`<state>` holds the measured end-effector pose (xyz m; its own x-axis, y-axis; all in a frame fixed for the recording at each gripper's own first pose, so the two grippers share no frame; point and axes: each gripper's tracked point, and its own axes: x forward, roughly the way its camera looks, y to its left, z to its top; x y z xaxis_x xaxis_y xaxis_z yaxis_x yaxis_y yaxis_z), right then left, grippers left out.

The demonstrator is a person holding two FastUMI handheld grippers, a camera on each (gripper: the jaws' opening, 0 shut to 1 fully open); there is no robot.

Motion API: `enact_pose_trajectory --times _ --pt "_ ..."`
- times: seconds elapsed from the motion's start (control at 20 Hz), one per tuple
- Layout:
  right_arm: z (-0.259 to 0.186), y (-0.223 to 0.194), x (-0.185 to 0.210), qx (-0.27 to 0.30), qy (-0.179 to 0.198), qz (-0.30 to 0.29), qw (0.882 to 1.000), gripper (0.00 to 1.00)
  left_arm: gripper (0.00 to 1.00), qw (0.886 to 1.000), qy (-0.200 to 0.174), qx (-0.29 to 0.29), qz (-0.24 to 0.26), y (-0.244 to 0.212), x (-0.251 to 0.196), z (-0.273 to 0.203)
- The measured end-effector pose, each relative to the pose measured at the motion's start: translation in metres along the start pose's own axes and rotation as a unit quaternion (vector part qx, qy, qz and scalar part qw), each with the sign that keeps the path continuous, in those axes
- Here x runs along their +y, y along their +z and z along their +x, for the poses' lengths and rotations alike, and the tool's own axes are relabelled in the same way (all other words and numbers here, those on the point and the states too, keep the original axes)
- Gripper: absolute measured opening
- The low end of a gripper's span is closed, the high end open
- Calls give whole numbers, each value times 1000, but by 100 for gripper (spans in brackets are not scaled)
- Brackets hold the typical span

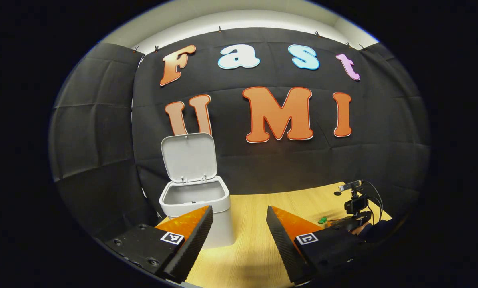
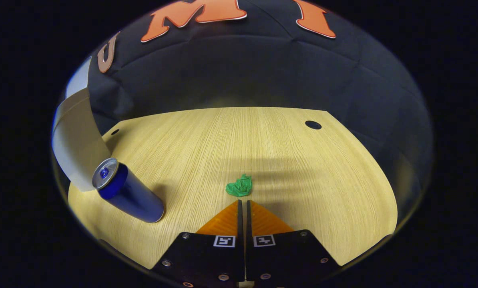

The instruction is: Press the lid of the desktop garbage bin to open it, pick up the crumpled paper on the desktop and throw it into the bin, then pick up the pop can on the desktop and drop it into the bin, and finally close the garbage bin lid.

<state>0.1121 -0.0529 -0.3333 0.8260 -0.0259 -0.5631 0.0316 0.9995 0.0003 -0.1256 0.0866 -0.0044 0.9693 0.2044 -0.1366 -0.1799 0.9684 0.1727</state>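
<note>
The garbage bin (image 1: 197, 202) stands at about ten o'clock from the left gripper (image 1: 239, 236), its lid (image 1: 188, 157) tipped up and back against the booth wall, so the mouth is open and ready to receive things. That gripper has its fingers spread wide with nothing between them and hangs just in front of the bin's near wall, likely parked there after the lid press.

The right gripper (image 2: 243, 212) has its fingers brought together, empty, and points down at the desktop (image 2: 263, 140). Just beyond its tips, at twelve o'clock, lies the crumpled paper (image 2: 240, 187), a small green wad, near but apart from the fingers. This looks like the approach to the paper; the fingers would have to part before they can take it.

The pop can (image 2: 127, 192), blue, stands upright at nine o'clock from the right gripper, beside the bin's pale wall (image 2: 77, 140). It sits well clear of the paper, so a grab at the wad should not knock it.
</note>
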Motion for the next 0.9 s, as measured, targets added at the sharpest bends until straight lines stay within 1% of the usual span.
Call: enact_pose_trajectory --times 0.15,0.25,0.3,0.35,0.4,0.45,0.5,0.55,0.6,0.75,0.8,0.85,0.9 --pt "2 4 2 -4 12 12 1000 2 86 1000 -4 3 10 0 -4 0" --pt "7 7 13 -4 30 20 999 7 86 1000 -4 6 19 0 -5 -1" --pt "10 10 18 -10 32 14 999 18 86 1000 -2 8 24 0 -5 -1" --pt "12 17 13 -22 14 -5 1000 38 86 1000 1 10 25 0 -3 0" --pt "14 25 6 -40 -7 -18 999 57 89 1000 4 12 24 -2 -2 1" --pt "16 31 9 -47 -1 -16 999 60 90 1000 7 14 21 -3 -1 2" --pt "19 31 15 -39 13 -12 999 62 90 1000 10 17 19 -6 -1 4" --pt "26 28 11 -32 1 -22 999 62 87 1000 11 21 18 -7 -1 6" --pt "34 27 7 -27 -8 -30 999 63 87 999 13 24 18 -8 -1 8" --pt "49 17 3 0 -10 -10 1000 63 87 999 14 28 28 -8 -5 10" --pt "56 13 1 7 -15 -9 1000 62 87 999 14 30 31 -9 -6 11" --pt "58 9 2 14 -13 -7 1000 57 87 999 13 32 33 -9 -7 13" --pt "59 7 3 16 -9 -5 1000 47 87 999 13 32 35 -10 -8 11"
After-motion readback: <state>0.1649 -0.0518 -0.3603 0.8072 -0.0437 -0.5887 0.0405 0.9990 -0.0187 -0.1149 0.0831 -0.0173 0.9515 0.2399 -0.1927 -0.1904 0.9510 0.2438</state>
